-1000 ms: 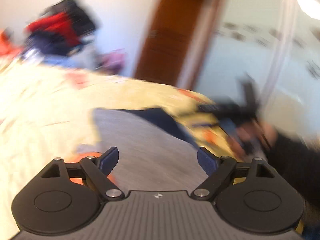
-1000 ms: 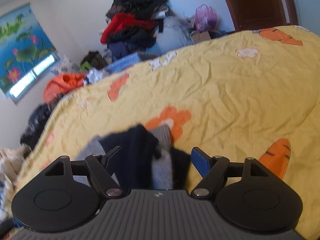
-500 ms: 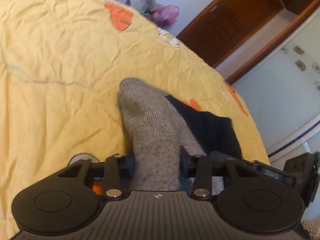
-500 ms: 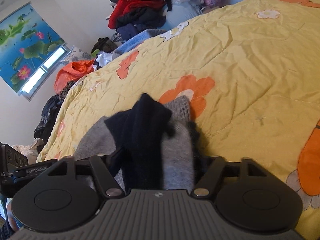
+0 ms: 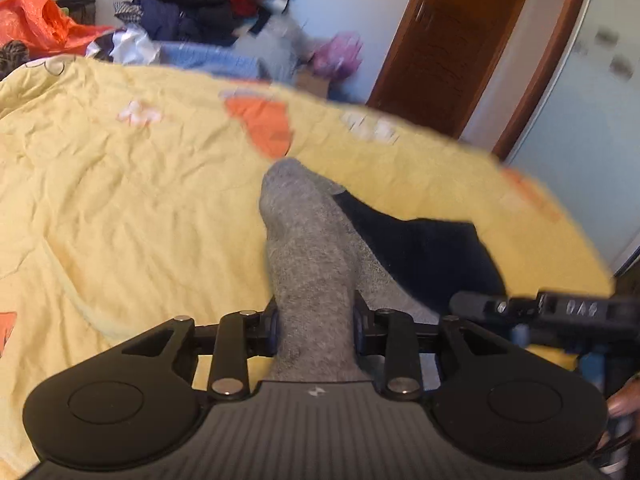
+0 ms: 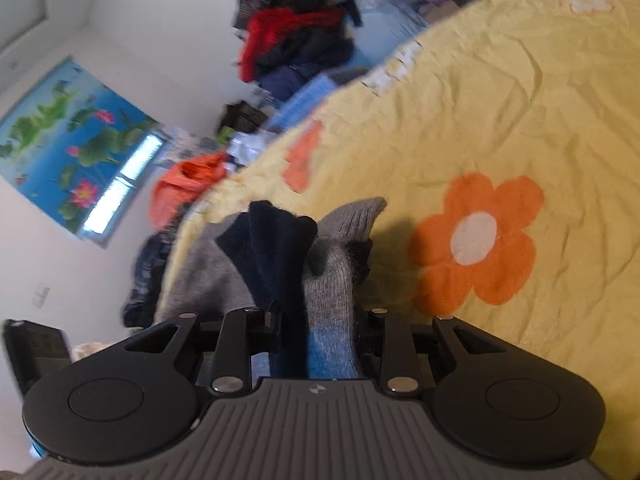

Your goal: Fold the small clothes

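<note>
Yellow flowered bedspread (image 5: 120, 208) stretches ahead of both tools. Left gripper (image 5: 314, 326) clamps the grey sock (image 5: 308, 248); right gripper (image 6: 318, 330), jaws just closing, pinches grey and navy sock (image 6: 276, 248) together, apparently to pair them.

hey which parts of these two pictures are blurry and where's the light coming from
Left wrist view: the clothes pile and the yellow bedspread's far edge are smeared, while the grey sock stays fairly sharp. Right wrist view: the background is smeared, daylight comes through the window, and the socks cast a shadow beside the orange flower.
</note>
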The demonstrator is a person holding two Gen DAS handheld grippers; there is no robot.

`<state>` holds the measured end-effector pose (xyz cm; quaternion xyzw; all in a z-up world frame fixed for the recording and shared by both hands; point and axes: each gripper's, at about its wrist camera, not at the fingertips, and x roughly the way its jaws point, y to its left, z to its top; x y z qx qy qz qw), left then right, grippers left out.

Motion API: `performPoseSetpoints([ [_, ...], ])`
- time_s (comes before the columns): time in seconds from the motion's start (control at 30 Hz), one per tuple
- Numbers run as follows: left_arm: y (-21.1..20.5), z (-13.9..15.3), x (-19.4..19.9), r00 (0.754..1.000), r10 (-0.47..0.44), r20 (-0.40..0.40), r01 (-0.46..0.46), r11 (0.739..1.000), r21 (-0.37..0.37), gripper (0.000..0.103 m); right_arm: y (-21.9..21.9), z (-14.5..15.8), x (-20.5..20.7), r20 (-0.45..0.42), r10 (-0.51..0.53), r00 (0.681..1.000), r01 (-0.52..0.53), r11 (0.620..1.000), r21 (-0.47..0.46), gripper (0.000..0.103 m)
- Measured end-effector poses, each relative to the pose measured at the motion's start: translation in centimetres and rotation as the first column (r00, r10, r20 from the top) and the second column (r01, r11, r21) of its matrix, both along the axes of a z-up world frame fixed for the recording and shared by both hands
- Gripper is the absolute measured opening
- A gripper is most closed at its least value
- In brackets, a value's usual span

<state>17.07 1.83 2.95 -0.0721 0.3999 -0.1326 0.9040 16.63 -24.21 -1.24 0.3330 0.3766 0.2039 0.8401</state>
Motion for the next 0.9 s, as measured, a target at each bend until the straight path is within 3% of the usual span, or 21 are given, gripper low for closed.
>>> performPoseSetpoints([
  [0.03,0.0,-0.6,-0.3,1.000,0.020,0.004,-0.020,1.000,0.021,0.048,0.8,-0.8,0.5,-0.027,-0.007,1.000,0.006,0.999,-0.051,0.041],
  [0.1,0.9,-0.5,-2.3,0.998,0.059,0.028,-0.058,0.998,-0.008,0.065,1.5,-1.2,0.0,-0.031,-0.015,0.999,0.013,0.998,-0.063,0.051],
  [0.13,1.5,-0.3,-3.3,0.997,0.071,0.022,-0.070,0.997,-0.033,0.074,1.5,-0.8,-0.4,-0.059,-0.013,0.998,0.010,0.999,-0.050,0.065],
  [0.17,2.1,-0.2,-4.6,0.997,0.076,0.022,-0.074,0.995,-0.061,0.076,1.4,-0.3,-1.1,-0.082,0.010,0.997,-0.012,1.000,-0.029,0.080],
  [0.23,3.1,-0.1,-7.6,0.999,0.043,0.029,-0.040,0.996,-0.080,0.076,1.1,1.4,-4.1,-0.022,0.053,0.998,-0.053,0.998,-0.030,0.082],
  [0.33,4.3,-1.0,-11.2,0.999,0.030,-0.015,-0.032,0.989,-0.146,0.077,0.4,2.9,-9.0,0.046,0.081,0.996,-0.075,0.991,-0.111,0.082],
  [0.4,4.7,-2.0,-12.3,0.997,0.033,-0.071,-0.046,0.980,-0.191,0.077,-0.3,2.7,-11.6,0.046,0.069,0.997,-0.064,0.992,-0.109,0.082],
  [0.5,4.3,-2.2,-14.1,0.999,0.016,-0.042,-0.024,0.981,-0.191,0.081,-0.6,1.1,-13.8,-0.031,0.079,0.996,-0.081,0.994,-0.077,0.081],
  [0.53,4.1,-2.2,-14.3,0.999,0.009,-0.039,-0.017,0.981,-0.192,0.080,-0.5,0.6,-14.2,-0.045,0.092,0.995,-0.095,0.993,-0.069,0.077],
  [0.57,4.0,-2.2,-14.3,0.999,0.006,-0.038,-0.013,0.982,-0.190,0.076,-0.3,0.1,-14.4,-0.056,0.083,0.995,-0.087,0.993,-0.074,0.062],
  [0.6,3.9,-2.2,-14.2,0.999,0.004,-0.038,-0.011,0.983,-0.184,0.064,-0.3,-0.3,-14.5,-0.067,0.066,0.996,-0.071,0.995,-0.076,0.049],
  [0.63,3.9,-2.3,-13.9,0.998,-0.006,-0.060,-0.004,0.984,-0.176,0.028,-0.4,-0.6,-14.4,-0.086,0.067,0.994,-0.073,0.995,-0.068,0.023],
  [0.67,4.0,-2.2,-13.8,0.997,-0.014,-0.082,-0.001,0.984,-0.181,0.013,-0.5,-0.8,-14.3,-0.097,0.064,0.993,-0.070,0.996,-0.061,0.024],
  [0.7,4.1,-1.9,-13.9,0.996,-0.024,-0.080,0.009,0.983,-0.181,0.012,-0.4,-0.5,-14.6,-0.088,0.067,0.994,-0.073,0.995,-0.067,0.024],
  [0.8,3.9,-0.5,-15.3,0.998,-0.058,-0.034,0.056,0.996,-0.069,0.011,0.6,1.7,-16.1,-0.018,0.132,0.991,-0.133,0.979,-0.152,0.023],
  [0.9,3.9,-1.5,-15.5,0.996,-0.077,-0.039,0.078,0.997,0.021,0.011,1.0,1.6,-17.0,-0.029,0.158,0.987,-0.160,0.962,-0.223,0.022],
])
